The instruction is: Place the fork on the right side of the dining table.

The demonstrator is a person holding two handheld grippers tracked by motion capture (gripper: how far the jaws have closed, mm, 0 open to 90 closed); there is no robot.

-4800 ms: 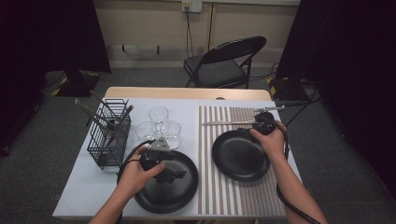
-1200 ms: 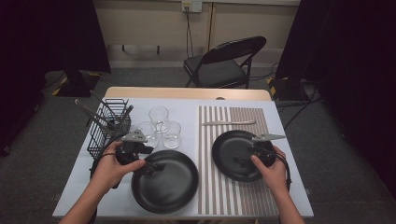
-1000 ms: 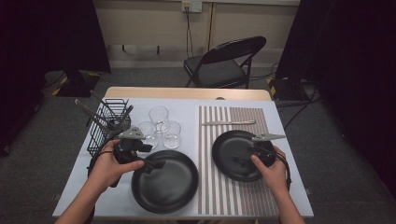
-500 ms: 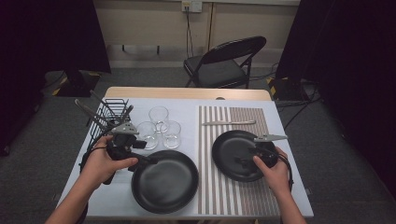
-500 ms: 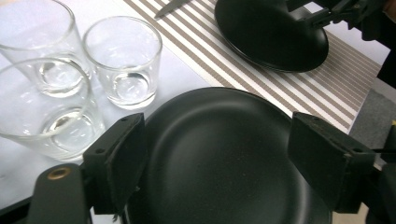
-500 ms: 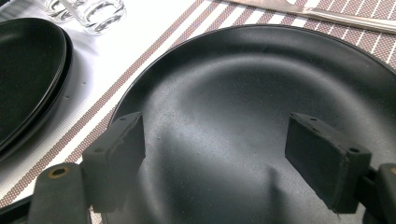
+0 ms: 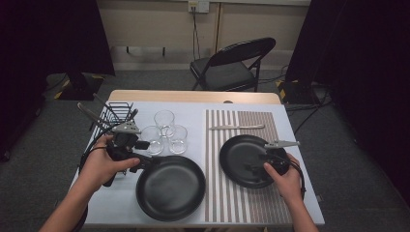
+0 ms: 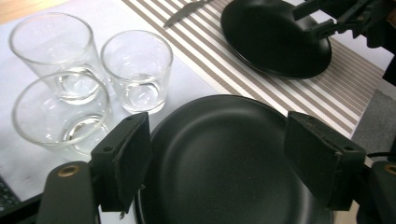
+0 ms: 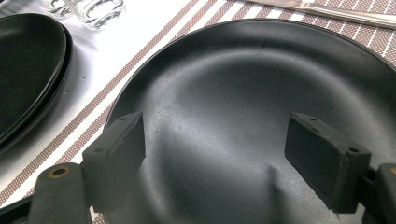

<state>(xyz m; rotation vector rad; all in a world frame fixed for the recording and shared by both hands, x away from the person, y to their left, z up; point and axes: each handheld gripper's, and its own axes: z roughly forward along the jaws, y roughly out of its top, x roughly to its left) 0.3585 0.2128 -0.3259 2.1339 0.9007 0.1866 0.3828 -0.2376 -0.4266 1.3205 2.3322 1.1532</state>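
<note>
Black plates (image 7: 170,188), brown-striped placemat (image 7: 241,203)

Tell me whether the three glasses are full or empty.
Empty. All three glasses stand upright on the table, and their clear bases show through with no liquid inside.

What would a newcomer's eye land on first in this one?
Two black plates: the larger plate on the bare table near the front edge, the smaller plate on the striped placemat to its right. An open gripper sits at each: the left gripper at the larger plate's far-left rim, the right gripper over the smaller plate. Three clear glasses cluster behind.
</note>
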